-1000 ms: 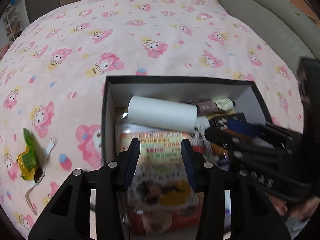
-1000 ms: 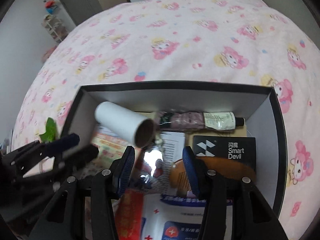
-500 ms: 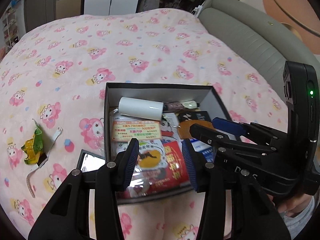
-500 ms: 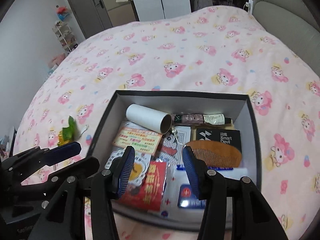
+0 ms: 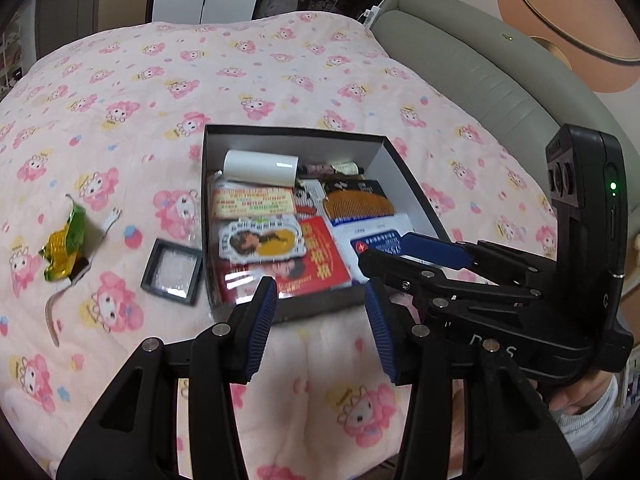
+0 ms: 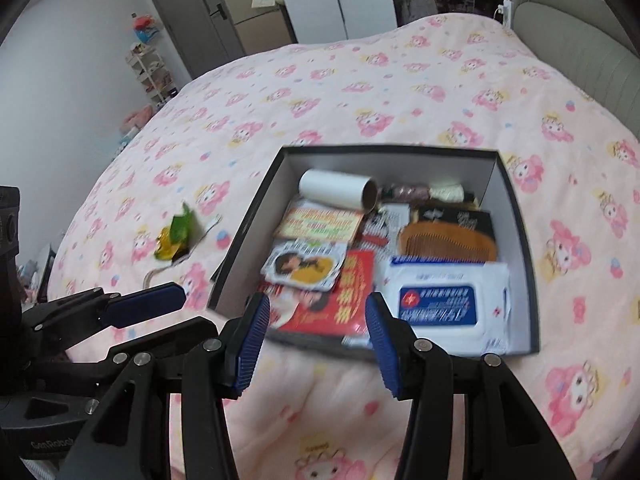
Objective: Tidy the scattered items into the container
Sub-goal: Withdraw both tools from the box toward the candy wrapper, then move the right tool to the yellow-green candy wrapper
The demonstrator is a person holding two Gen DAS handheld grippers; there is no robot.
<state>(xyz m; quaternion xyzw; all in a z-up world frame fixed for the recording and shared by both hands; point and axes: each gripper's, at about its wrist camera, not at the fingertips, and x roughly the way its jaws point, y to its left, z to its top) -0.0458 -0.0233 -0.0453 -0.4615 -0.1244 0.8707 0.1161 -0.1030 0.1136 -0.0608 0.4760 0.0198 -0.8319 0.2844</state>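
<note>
A black box (image 5: 296, 136) with a white inside sits on the pink cartoon-print bedspread (image 5: 160, 92). It holds a white roll (image 5: 260, 166), a wooden comb (image 5: 356, 206), a wet-wipes pack (image 6: 444, 300), a red packet (image 6: 348, 300) and other flat packets. Left of the box on the bedspread lie a small black square case (image 5: 172, 272), a green-yellow wrapper (image 5: 66, 246) and a thin strap (image 5: 52, 312). My left gripper (image 5: 320, 292) hangs open and empty above the box's near edge. My right gripper (image 6: 316, 304) is open and empty there too, just right of the left one.
A grey padded headboard (image 5: 480, 80) runs along the right side of the bed. Beyond the bed's far edge stand a door (image 6: 192, 20), white wardrobes and a small shelf rack (image 6: 152, 72). A hand in a grey sleeve (image 5: 580, 404) holds the right gripper.
Both grippers have drawn back and up from inside the box. The whole box now shows, and the black case and strap have come into view. The left gripper no longer straddles the packets.
</note>
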